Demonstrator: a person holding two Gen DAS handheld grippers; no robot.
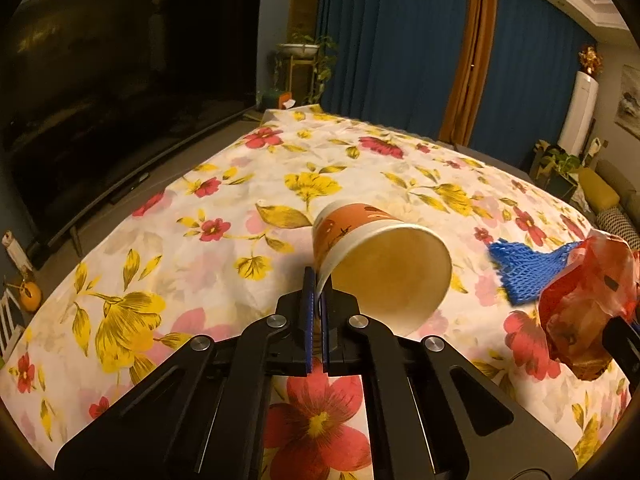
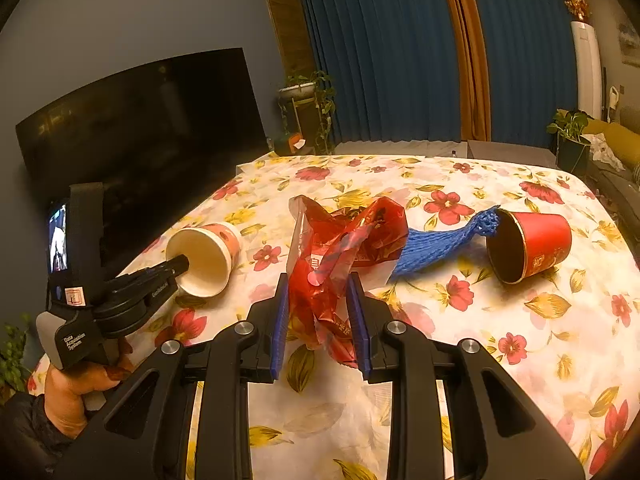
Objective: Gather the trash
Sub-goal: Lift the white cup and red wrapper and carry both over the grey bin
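Pinching paper cup [image 1: 372, 256] rim: left claw [image 1: 317, 280] | right claw [image 2: 318, 292]: clamping red bag [image 2: 340, 240] | label "Data Acquisition System"

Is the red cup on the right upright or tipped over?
Tipped over. The red cup lies on its side on the floral tablecloth, its dark mouth facing the camera, beside the blue net.

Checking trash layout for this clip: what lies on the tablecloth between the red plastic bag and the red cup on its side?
A blue foam net sleeve stretches from the red plastic bag to the red cup, its far end at the cup's rim; the right wrist view shows this.
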